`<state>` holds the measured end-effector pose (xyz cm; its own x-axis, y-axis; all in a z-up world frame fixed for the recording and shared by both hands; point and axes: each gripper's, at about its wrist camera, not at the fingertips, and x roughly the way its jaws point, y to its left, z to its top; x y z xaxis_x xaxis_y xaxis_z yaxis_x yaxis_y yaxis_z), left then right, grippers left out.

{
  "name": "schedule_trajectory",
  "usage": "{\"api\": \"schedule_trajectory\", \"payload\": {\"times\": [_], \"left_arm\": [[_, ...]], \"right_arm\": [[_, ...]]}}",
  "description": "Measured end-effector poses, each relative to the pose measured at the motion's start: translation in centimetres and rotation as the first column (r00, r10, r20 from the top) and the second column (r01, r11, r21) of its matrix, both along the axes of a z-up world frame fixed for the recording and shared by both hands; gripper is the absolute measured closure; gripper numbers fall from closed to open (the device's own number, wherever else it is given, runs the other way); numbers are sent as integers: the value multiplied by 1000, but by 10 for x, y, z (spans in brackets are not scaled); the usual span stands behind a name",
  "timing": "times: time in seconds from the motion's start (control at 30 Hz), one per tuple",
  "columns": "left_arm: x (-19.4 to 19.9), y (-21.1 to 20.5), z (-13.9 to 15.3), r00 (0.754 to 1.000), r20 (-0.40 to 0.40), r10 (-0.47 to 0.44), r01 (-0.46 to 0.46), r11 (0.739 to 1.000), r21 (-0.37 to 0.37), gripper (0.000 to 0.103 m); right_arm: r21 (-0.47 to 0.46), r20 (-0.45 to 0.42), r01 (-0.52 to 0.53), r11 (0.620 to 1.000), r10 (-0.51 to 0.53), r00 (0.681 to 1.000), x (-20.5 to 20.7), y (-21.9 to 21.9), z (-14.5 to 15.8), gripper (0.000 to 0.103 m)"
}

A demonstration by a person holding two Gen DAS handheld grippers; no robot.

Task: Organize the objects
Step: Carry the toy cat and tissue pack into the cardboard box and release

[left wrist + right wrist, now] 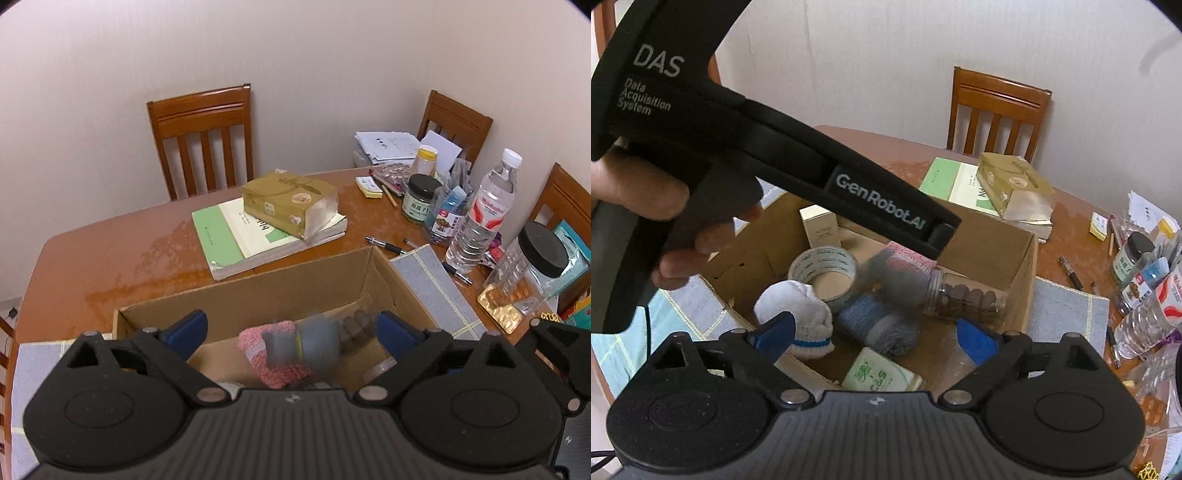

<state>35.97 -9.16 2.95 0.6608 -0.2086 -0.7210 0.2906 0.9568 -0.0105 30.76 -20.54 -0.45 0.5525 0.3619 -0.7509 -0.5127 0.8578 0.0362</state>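
An open cardboard box (258,291) (1019,258) stands on the wooden table. Inside it lie a pink sock roll (258,350) (908,258), a blurred grey roll with a yellow band (314,345), a clear jar of brown pieces (967,299), a tape roll (823,269), a white sock ball (798,314), a blue-grey roll (875,321), a small beige carton (820,225) and a green-printed packet (882,373). My left gripper (291,328) is open above the box, with the grey roll blurred between its fingers. My right gripper (875,338) is open over the box's near side.
Two books (258,236) with a gold tissue pack (291,203) lie beyond the box. At the right stand a water bottle (484,214), jars (421,199), pens (388,245), a black-lidded container (543,258) and pill blisters (502,306). Chairs (203,136) ring the table. A checked mat (439,291) lies under the box.
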Motion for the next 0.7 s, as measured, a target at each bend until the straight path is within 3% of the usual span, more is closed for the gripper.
{"api": "schedule_trajectory", "payload": {"times": [0.37,0.5,0.7], "left_arm": [[-35,15,6,998,-4,69,-69,997,19,2],[-60,19,0,995,5,99,-99,994,36,2],[-104,29,-6,989,41,140,-142,988,58,2]], "right_arm": [[22,26,1,1000,-2,1000,-14,-16,7,0],[25,61,-9,1000,7,998,-29,-32,-4,0],[26,42,13,1000,-14,999,-56,-58,-22,0]]}}
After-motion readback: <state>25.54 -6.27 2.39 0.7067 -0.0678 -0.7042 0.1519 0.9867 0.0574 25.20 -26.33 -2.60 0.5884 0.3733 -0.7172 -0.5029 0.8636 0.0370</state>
